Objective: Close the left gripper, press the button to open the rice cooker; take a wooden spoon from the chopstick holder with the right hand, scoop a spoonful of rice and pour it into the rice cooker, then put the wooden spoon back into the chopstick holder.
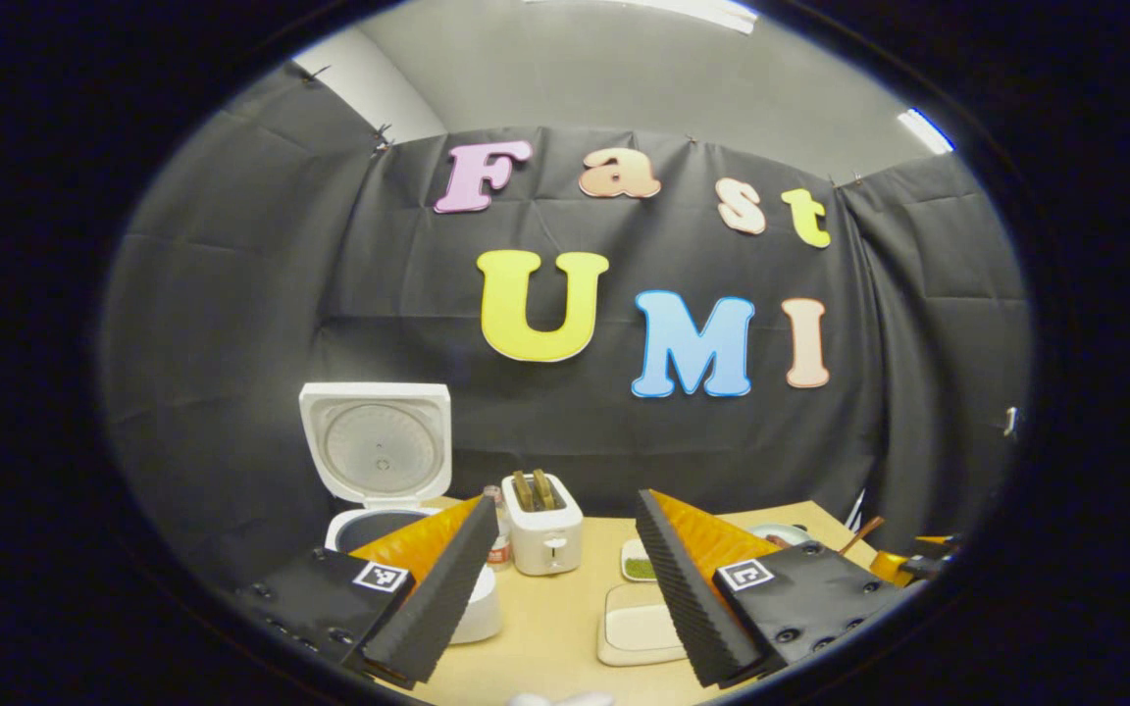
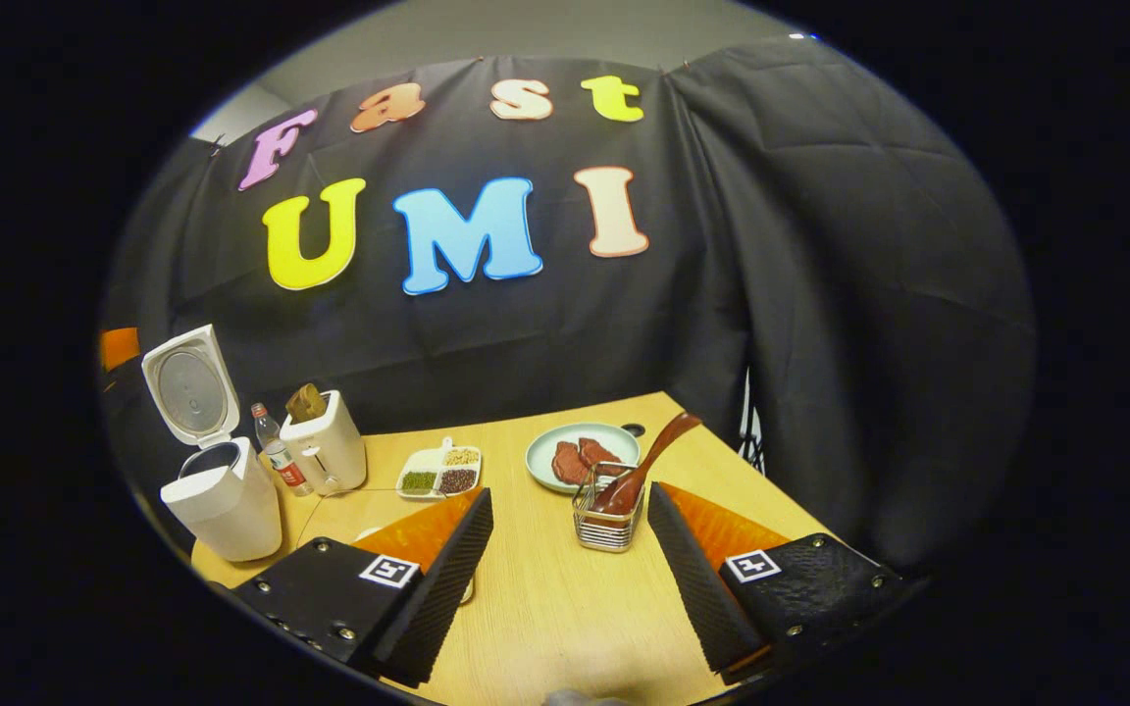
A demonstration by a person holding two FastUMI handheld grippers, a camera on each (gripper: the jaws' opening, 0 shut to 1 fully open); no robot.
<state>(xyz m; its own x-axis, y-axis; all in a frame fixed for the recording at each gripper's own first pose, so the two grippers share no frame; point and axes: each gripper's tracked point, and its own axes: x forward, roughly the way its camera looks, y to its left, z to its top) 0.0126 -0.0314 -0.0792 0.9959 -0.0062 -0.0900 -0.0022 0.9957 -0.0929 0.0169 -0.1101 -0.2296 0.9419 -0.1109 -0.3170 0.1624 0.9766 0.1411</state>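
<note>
With the white rice cooker [image 2: 217, 490] lid up, the spread right hand-held gripper [image 2: 570, 579] should pinch the brown wooden spoon [image 2: 648, 461] handle squarely above the wire chopstick holder [image 2: 604, 525].

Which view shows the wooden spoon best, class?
The right gripper view: the wooden spoon stands whole in the wire chopstick holder. The left gripper view catches just its handle tip at the table's right edge.

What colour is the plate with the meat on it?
Pale green; the plate shows best in the right gripper view.
</note>
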